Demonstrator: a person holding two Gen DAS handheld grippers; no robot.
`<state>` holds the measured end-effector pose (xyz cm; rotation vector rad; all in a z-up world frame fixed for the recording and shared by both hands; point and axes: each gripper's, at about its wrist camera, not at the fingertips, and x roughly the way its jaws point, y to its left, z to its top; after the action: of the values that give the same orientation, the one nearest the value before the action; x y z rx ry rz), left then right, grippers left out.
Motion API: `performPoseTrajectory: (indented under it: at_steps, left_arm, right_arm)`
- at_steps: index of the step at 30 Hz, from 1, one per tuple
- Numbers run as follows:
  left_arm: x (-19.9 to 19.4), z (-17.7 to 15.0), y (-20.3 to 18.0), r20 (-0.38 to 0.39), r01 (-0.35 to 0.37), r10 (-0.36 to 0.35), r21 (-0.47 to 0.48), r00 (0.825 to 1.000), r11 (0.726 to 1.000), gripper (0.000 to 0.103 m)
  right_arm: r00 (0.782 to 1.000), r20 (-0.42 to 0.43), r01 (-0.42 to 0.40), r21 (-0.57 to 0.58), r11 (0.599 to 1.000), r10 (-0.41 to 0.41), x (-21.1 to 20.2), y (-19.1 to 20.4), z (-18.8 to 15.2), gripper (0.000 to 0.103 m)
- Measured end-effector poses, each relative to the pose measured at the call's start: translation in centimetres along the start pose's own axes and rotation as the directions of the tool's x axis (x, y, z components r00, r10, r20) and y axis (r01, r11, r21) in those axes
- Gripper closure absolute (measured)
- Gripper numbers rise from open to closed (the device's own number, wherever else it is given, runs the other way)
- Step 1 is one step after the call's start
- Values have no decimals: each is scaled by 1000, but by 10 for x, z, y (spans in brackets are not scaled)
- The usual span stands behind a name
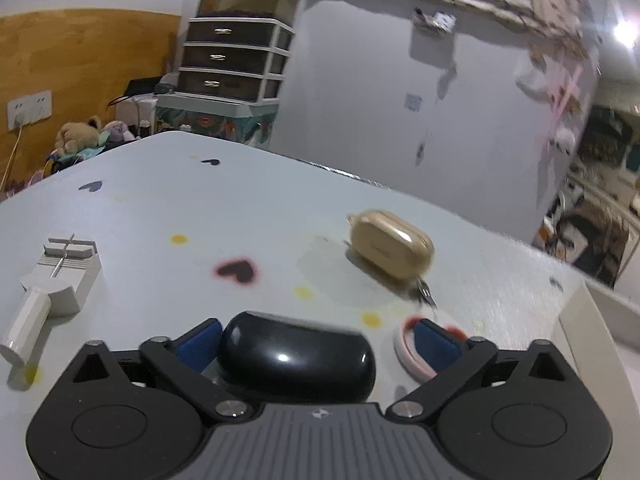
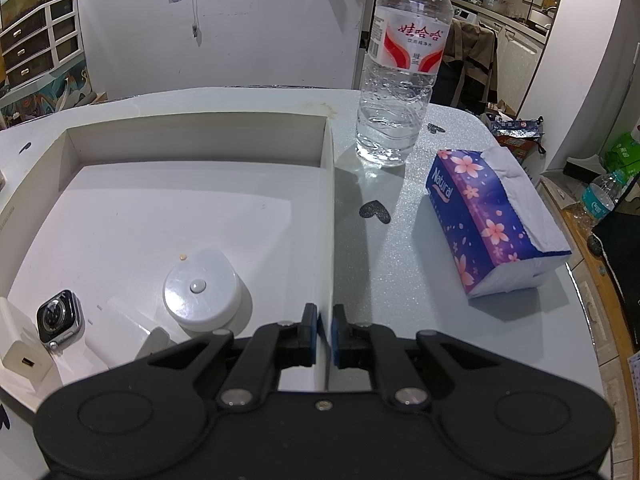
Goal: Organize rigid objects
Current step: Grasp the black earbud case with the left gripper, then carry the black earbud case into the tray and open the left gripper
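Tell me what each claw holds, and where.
Left claw: open around the black case, only its left pad touching. Right claw: pinches the white tray wall.

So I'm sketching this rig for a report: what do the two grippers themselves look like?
Both match. The left gripper and right gripper have glossy black bodies with two round discs, black linkage arms on silver pivot screws, and black fingers with blue pads. The left has a ribbed grey centre plate bearing a small white emblem. No cables or sleeves show.

An earbud case sits between the left gripper's fingers, another case beyond it, a watch-link tool far left. A smartwatch lies inside the tray; a water bottle stands behind a tissue pack, right of the tray.
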<state>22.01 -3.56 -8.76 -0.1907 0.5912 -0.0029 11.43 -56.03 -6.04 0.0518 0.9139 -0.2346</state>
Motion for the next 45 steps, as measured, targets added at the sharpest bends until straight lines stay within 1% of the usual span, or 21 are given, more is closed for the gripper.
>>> performPoseTrajectory:
  at_steps: [3, 4, 6, 8, 12, 16, 18, 21, 23, 27, 29, 31, 33, 36, 38, 41, 45]
  left_arm:
    - [-3, -5, -11, -17, 1, 0, 54, 1000, 999, 15]
    - [-2, -6, -14, -19, -11, 13, 72, 1000, 997, 16]
    - [1, -9, -19, -30, -39, 43, 102, 999, 994, 22]
    - [3, -10, -22, -36, -60, 65, 117, 997, 991, 22]
    - [2, -10, -22, -35, -71, 75, 113, 997, 991, 22]
    - [-1, -10, -22, -29, -79, 82, 89, 996, 993, 22]
    - [-8, -9, -25, -8, -72, 73, 78, 997, 994, 22]
    - [-25, -9, -37, 53, -37, 32, 88, 998, 995, 22]
    - [-37, -11, -49, 96, -1, -10, 110, 995, 994, 22]
    - [-59, -17, -82, 129, 89, -111, 165, 985, 982, 22]
    - [-67, -19, -100, 124, 146, -171, 190, 977, 971, 22]
    - [-72, -20, -119, 99, 213, -236, 204, 967, 956, 22]
    - [-71, -20, -139, 55, 282, -300, 216, 952, 935, 22]
    - [-65, -20, -171, -25, 357, -362, 239, 932, 903, 22]
    - [-60, -24, -194, -78, 393, -387, 266, 919, 880, 22]
    - [-51, -31, -228, -137, 430, -407, 304, 903, 850, 22]
    - [-38, -40, -267, -203, 463, -418, 317, 885, 827, 22]
  right_arm:
    - [1000, 0, 1, 0, 1000, -1, 0, 0, 0, 96]
    - [1000, 0, 1, -1, 1000, -1, 0, 0, 0, 96]
    - [1000, 0, 2, -2, 1000, -2, 0, 0, 0, 96]
    - [1000, 0, 2, -2, 1000, -2, 0, 0, 0, 95]
    - [1000, 0, 3, -3, 1000, -3, 0, 0, 0, 95]
    - [1000, 0, 4, -5, 1000, -4, 0, 1, 0, 95]
    - [1000, 0, 4, -5, 1000, -4, 0, 1, 0, 95]
    - [1000, 0, 4, -4, 1000, -4, 0, 1, 0, 95]
    - [1000, 0, 4, -4, 1000, -4, 0, 1, 0, 95]
    - [1000, 1, 5, -6, 1000, -5, 0, 1, 0, 95]
    - [1000, 1, 5, -6, 1000, -5, -1, 1, 0, 95]
    - [1000, 0, 4, -5, 1000, -4, 0, 1, 0, 95]
    - [1000, 0, 4, -4, 1000, -4, -1, 1, 0, 95]
    - [1000, 0, 4, -5, 1000, -4, 0, 1, 0, 95]
    - [1000, 0, 5, -7, 1000, -5, 0, 1, 0, 95]
    - [1000, 0, 5, -7, 1000, -5, 0, 1, 0, 95]
    - [1000, 0, 6, -8, 1000, -6, 0, 1, 0, 95]
